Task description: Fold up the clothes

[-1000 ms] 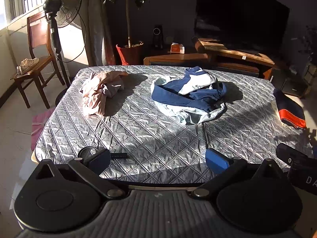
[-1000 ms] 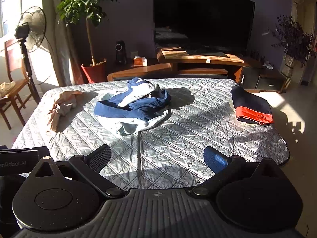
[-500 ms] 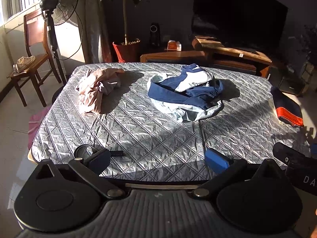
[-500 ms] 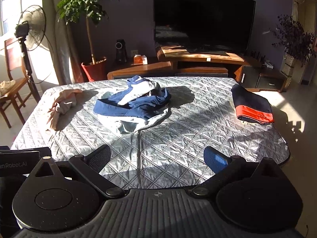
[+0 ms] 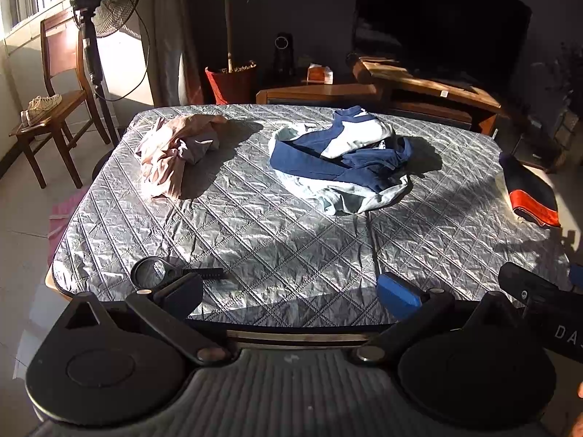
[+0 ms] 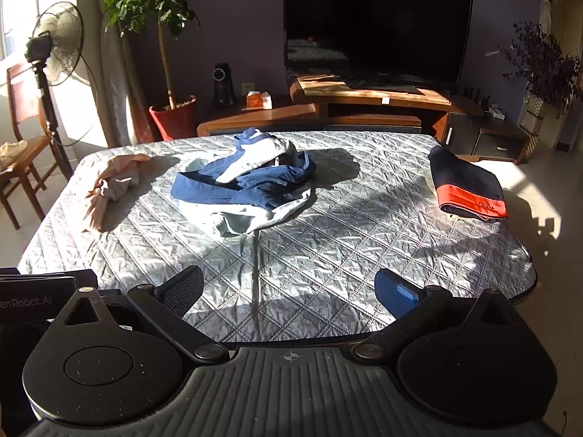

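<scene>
Both the left gripper [image 5: 289, 293] and right gripper [image 6: 289, 287] hover wide apart, empty. The blue-and-white garment [image 6: 244, 185] lies crumpled mid-table [image 6: 328, 255]; soft and limp, probably best pinched at its near hem. A folded black-and-orange garment [image 6: 468, 191] sits to its right, a pink one [image 6: 113, 185] to its left.

A home living room, sunlit: beyond the tongs a large dark television [image 6: 377, 25] sits on a low wooden TV stand [image 6: 368, 103], with a potted tree [image 6: 160, 11], a standing fan [image 6: 54, 49], a wooden chair [image 5: 54, 83] holding sneakers [image 5: 40, 107], and a tiled floor [image 5: 25, 218].
</scene>
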The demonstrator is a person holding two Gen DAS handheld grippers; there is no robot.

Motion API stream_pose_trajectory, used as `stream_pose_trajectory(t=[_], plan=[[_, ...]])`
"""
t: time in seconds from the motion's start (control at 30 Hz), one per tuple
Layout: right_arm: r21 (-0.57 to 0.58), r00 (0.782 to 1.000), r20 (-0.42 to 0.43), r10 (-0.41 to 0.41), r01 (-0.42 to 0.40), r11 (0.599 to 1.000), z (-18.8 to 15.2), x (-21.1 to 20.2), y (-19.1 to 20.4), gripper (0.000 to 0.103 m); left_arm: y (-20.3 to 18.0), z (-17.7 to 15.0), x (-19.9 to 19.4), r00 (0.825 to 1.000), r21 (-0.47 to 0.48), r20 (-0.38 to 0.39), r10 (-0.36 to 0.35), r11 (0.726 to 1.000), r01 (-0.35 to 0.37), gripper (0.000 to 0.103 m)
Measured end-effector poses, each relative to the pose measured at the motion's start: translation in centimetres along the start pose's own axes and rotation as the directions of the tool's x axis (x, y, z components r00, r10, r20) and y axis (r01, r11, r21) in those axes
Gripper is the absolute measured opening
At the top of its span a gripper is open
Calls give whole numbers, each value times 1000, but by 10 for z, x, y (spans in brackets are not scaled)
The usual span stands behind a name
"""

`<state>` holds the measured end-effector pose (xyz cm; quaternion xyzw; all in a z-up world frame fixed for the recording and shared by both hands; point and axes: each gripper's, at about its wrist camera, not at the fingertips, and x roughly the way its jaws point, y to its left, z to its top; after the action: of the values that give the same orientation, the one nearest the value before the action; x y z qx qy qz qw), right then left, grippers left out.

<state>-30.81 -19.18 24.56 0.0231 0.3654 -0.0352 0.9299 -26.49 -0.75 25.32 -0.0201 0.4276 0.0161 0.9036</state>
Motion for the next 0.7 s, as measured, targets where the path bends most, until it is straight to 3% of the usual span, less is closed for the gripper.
stream_pose_trajectory(t=[0.7], plan=[[0,1000,-17,-1,1,1000,-3,6,1,101,-1,-1,4,1000,-2,-11,-2,1000,2,102]])
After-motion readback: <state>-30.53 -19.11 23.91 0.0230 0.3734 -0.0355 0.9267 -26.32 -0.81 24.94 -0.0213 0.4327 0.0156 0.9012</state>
